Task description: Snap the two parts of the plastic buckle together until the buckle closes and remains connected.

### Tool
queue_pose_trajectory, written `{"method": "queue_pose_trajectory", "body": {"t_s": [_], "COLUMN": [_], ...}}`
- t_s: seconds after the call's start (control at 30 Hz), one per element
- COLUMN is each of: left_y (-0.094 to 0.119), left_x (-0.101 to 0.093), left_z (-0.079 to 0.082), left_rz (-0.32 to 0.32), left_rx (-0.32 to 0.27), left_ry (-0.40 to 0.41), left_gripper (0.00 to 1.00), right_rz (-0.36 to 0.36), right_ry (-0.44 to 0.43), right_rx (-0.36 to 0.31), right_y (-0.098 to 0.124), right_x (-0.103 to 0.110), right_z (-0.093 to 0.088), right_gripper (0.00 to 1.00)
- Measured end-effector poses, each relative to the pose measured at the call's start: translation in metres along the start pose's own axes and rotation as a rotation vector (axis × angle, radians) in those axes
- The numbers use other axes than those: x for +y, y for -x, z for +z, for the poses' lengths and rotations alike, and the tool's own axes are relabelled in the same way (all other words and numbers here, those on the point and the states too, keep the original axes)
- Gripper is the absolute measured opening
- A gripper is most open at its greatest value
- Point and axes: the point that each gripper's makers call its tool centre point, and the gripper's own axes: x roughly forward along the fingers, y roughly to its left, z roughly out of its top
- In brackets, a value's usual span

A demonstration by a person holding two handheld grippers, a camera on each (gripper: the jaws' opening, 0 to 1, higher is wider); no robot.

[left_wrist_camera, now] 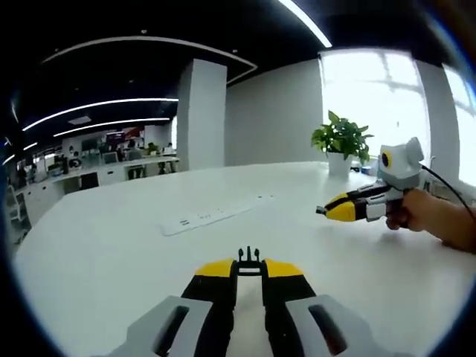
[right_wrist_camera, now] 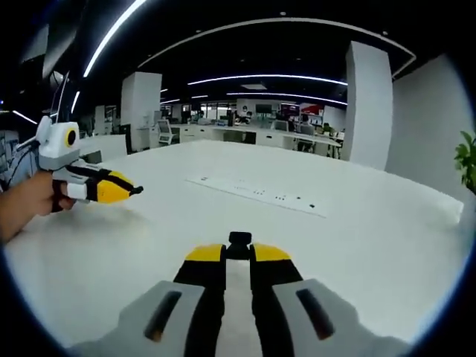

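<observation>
white bench in open office | left hand-held gripper clamped on pronged buckle half | right hand-held gripper clamped on socket half | well apart; align prongs squarely with socket before pressing

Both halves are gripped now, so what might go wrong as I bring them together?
1. The left gripper pinches the pronged buckle half by its rear end only; a push may twist it out.
2. The right gripper shows just a nub of the socket half, so lining up is hard to judge.
3. The grippers are held well apart above the white table; a dropped part could skid away.
</observation>
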Motion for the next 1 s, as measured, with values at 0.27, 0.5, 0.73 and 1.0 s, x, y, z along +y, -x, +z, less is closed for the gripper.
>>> {"method": "queue_pose_trajectory", "body": {"t_s": [0.27, 0.5, 0.73, 1.0], "left_y": [0.001, 0.007, 0.012, 0.018], "left_x": [-0.006, -0.006, -0.022, -0.032], "left_z": [-0.004, 0.007, 0.014, 0.014], "left_rz": [-0.068, -0.075, -0.152, -0.203], "left_rx": [-0.018, -0.073, -0.088, -0.077], "left_ry": [0.034, 0.021, -0.016, -0.051], "left_gripper": [0.11, 0.11, 0.11, 0.11], "right_rz": [0.05, 0.086, 0.108, 0.128], "right_ry": [-0.022, -0.014, 0.023, 0.035], "right_rx": [-0.003, -0.014, -0.015, -0.034], "right_y": [0.0, 0.001, 0.001, 0.008], "right_x": [0.0, -0.002, 0.0, 0.001], "right_z": [-0.004, -0.001, 0.003, 0.013], "right_gripper": [0.1, 0.1, 0.09, 0.09]}}
